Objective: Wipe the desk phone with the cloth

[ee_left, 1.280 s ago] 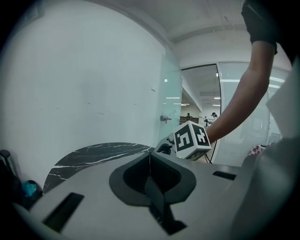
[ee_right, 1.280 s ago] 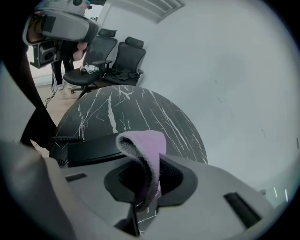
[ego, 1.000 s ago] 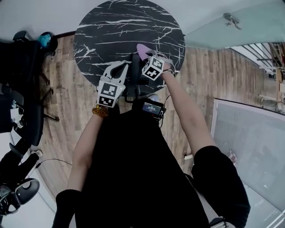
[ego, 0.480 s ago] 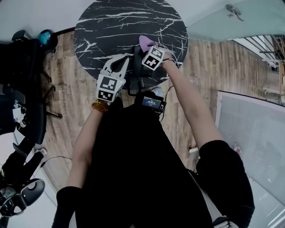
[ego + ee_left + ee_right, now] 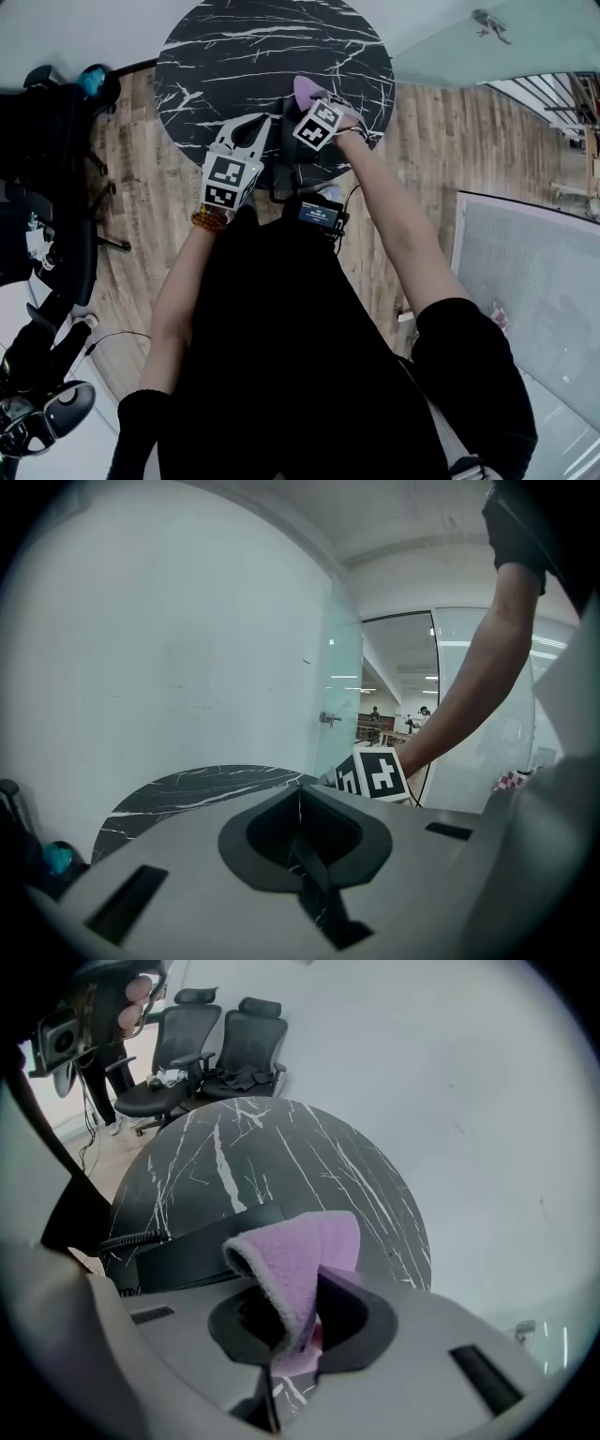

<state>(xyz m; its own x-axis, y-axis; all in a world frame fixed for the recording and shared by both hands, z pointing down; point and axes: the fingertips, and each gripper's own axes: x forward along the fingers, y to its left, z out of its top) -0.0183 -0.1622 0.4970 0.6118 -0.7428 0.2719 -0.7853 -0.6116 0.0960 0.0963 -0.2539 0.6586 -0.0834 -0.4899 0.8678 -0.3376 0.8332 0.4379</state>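
Pinching the purple cloth (image 5: 305,1251), the right gripper (image 5: 298,1324) hangs near the desk phone (image 5: 192,1246).

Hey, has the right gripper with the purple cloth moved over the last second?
Yes, slightly: the right gripper, shut on the cloth, has edged farther in over the black table, away from its near edge.

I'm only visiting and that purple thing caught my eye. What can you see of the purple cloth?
The cloth is pale purple and fluffy, like fleece, folded into a thick wad. The right hand-held gripper is shut on its lower part, so the folded end sticks up past the jaws. It is held by the black desk phone on the dark marbled table; whether it touches the phone cannot be told.
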